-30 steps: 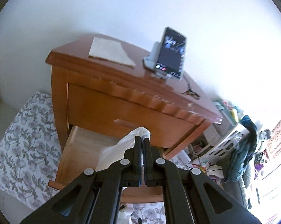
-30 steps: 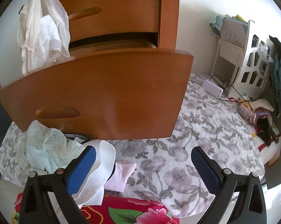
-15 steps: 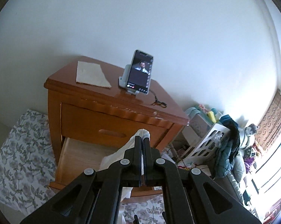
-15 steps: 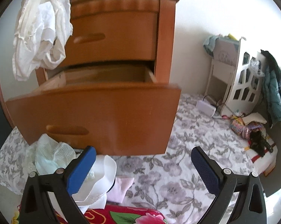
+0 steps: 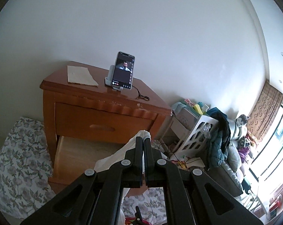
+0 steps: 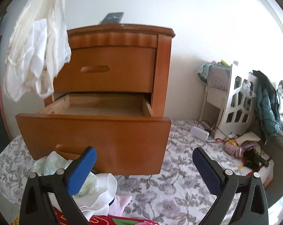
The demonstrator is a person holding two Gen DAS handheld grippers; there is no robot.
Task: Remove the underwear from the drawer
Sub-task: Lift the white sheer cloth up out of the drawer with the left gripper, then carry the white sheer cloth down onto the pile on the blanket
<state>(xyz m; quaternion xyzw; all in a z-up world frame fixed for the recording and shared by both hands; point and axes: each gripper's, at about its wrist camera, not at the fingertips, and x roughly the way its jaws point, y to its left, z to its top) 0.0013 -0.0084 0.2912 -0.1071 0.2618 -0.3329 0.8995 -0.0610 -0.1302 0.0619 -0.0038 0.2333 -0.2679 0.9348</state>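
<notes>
White underwear [image 6: 36,54] hangs in the air at the upper left of the right wrist view, well above the open lower drawer [image 6: 96,129] of a wooden nightstand [image 6: 120,37]. My left gripper [image 5: 143,140] is shut on that white underwear [image 5: 118,155], whose cloth pokes out past the fingertips. The drawer [image 5: 79,150] looks bare inside from both views. My right gripper [image 6: 144,161] stands open with blue pads [image 6: 81,170], low in front of the drawer, holding nothing. Other garments [image 6: 56,166] lie piled on the floral sheet below the drawer front.
A phone on a stand [image 5: 122,71], a folded cloth [image 5: 80,75] and a cord lie on the nightstand top. A white shelf with a teal jacket [image 6: 265,103] stands to the right. The floral sheet [image 6: 179,183] covers the floor; a red patterned cloth [image 6: 122,220] lies nearest.
My left gripper has risen and drawn back with the white underwear, so the nightstand looks smaller. The right gripper also pulled back and up; the drawer's inside has come into view.
</notes>
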